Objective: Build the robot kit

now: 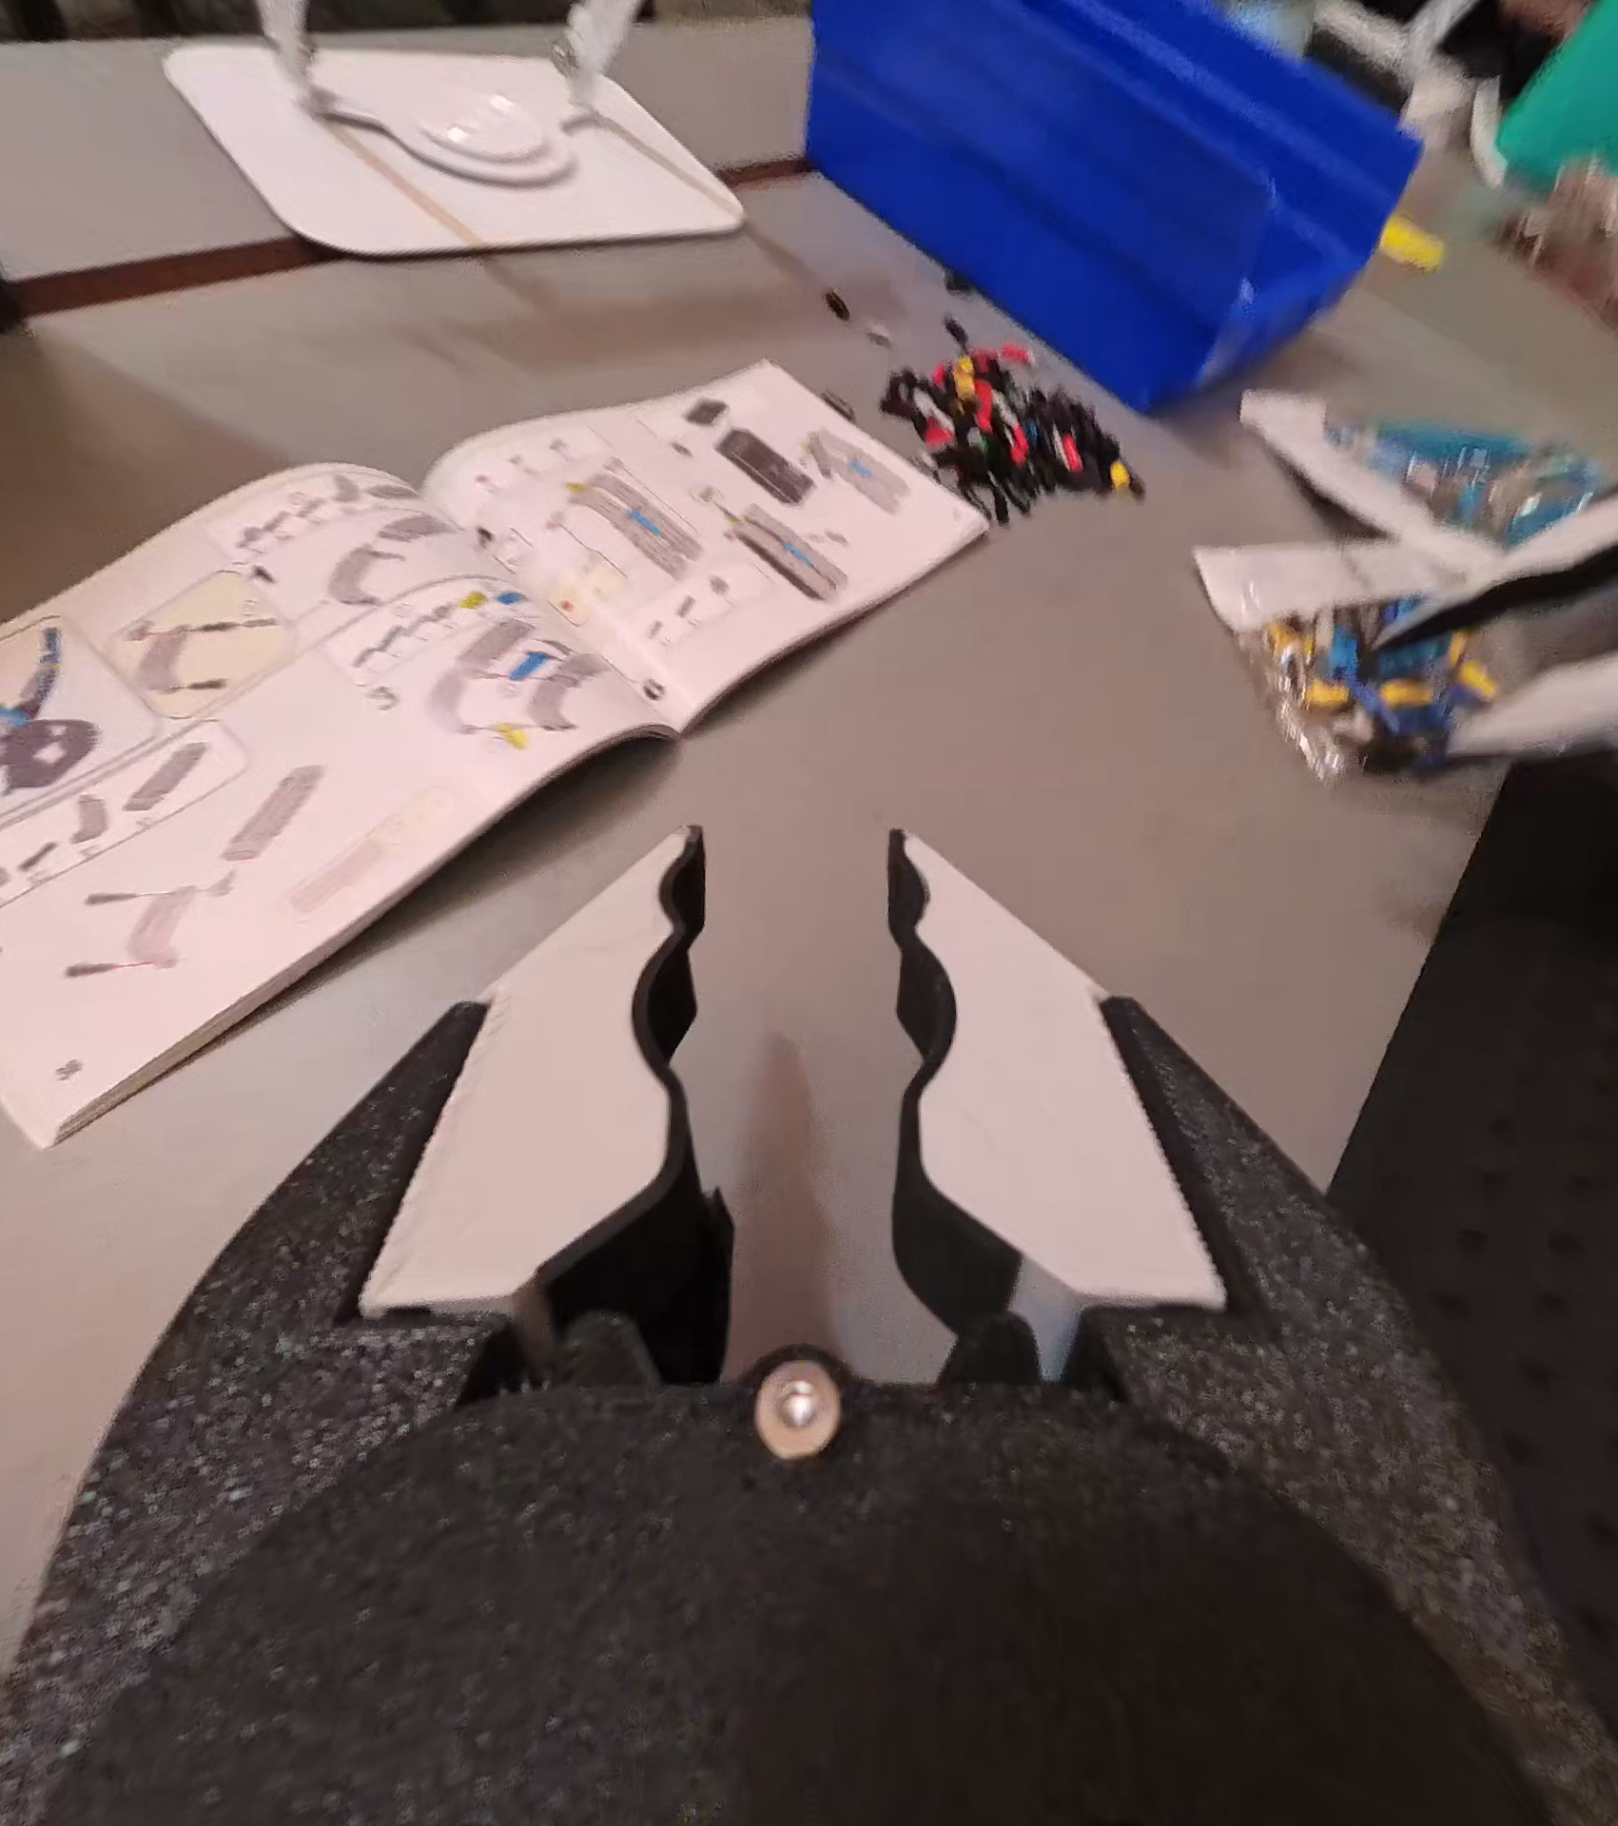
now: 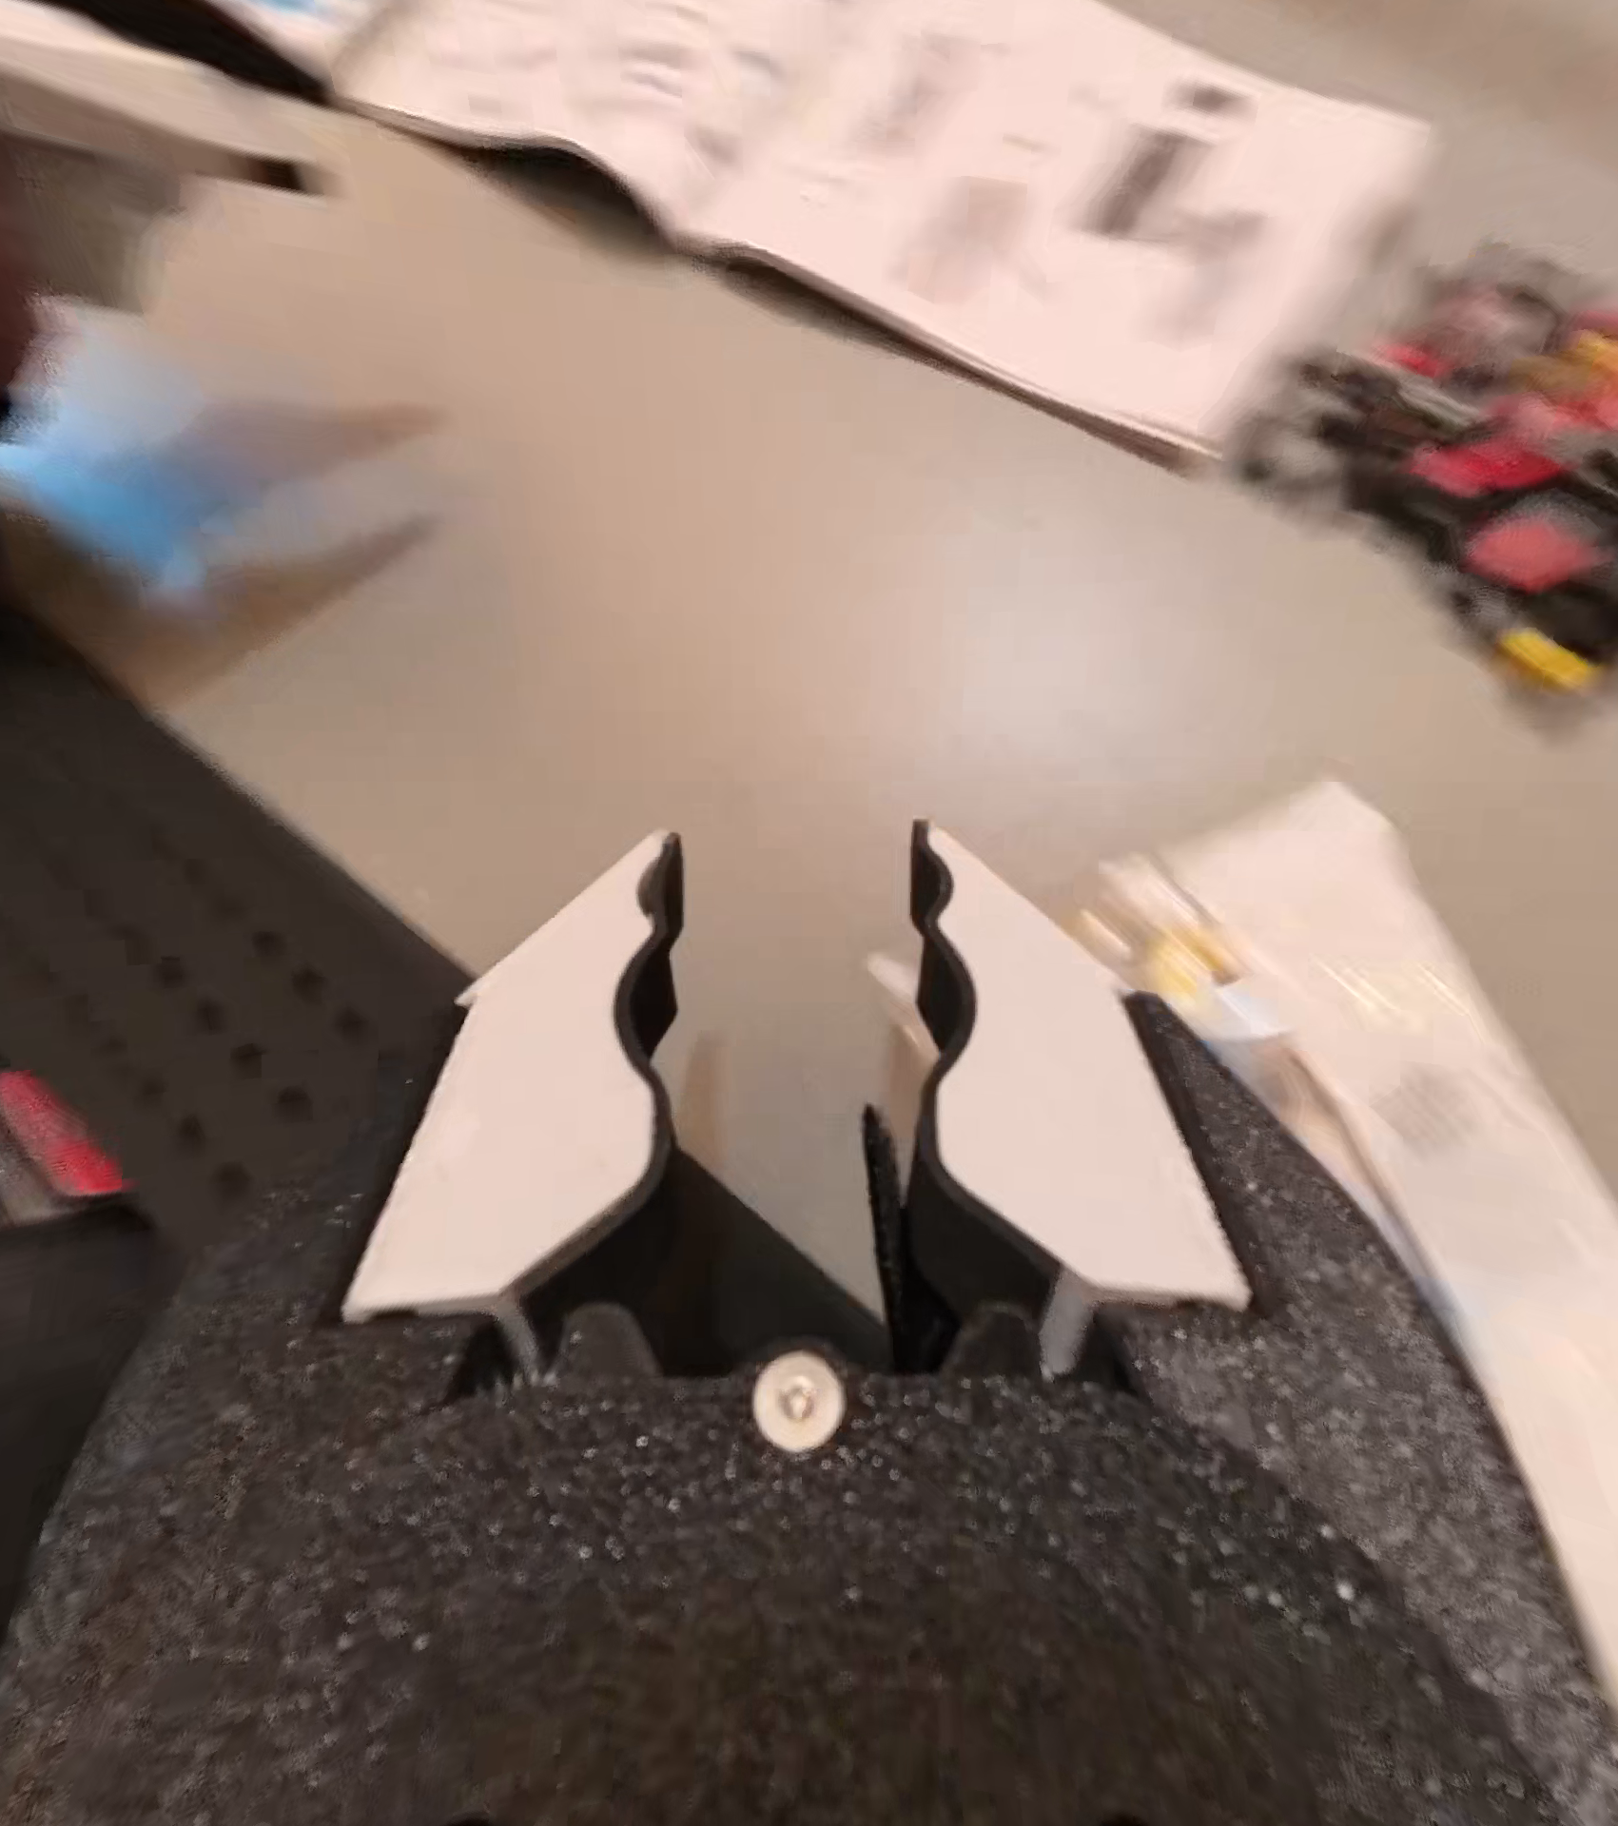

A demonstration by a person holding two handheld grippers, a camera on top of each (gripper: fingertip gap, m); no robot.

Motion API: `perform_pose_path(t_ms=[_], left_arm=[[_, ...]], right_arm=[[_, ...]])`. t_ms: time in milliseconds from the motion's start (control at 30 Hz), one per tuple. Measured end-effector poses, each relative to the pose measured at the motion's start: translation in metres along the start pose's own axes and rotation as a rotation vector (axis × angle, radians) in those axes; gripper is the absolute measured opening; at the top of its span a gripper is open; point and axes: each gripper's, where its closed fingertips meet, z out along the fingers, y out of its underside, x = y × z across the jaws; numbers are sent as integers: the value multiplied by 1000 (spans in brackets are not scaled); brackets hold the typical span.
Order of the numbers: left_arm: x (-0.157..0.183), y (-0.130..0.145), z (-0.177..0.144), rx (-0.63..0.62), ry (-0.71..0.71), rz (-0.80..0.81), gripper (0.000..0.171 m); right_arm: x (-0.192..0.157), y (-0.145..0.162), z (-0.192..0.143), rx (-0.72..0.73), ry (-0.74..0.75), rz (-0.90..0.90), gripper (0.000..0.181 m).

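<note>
My left gripper is open and empty above the grey table, just right of an open instruction booklet. A pile of small black, red and yellow building pieces lies beyond the booklet's far corner. My right gripper is open and empty, low over the table's near edge; it also shows blurred at the right of the left wrist view, over a clear bag of blue and yellow pieces. The right wrist view is blurred: the booklet, the piece pile and a bag beside my right fingers.
A blue plastic bin stands at the back right, a white tray at the back left, a second bag of blue pieces near the bin. A black perforated board borders the table's right edge. A blurred blue-gloved hand is at the left. Left tips to right tips: about 25 centimeters.
</note>
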Motion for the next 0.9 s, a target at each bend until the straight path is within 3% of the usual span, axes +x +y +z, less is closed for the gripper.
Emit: perform_pose_path(t_ms=[100,200,300,400,467,700,800,900], left_arm=[[-26,-9,-5,18,-71,-19,41],[-60,-19,-12,67,-207,23,54],[-84,-21,-12,92,-280,63,56],[-86,-20,-8,104,-286,51,57],[-76,-24,-4,137,-259,51,56],[-56,-16,13,80,-169,81,54],[-58,-11,14,60,-172,80,53],[-59,-11,15,60,-167,68,53]], right_arm=[[-83,-46,46,-4,-294,-130,45],[-119,-84,83,1,-365,-254,44],[-104,-119,122,89,-266,-268,41],[-78,-140,143,207,-247,-74,41],[-68,-140,144,256,-242,-6,41],[-48,-130,140,261,-150,-45,37],[-33,-130,128,275,-94,-34,37],[-8,-110,71,274,-54,-52,45]])
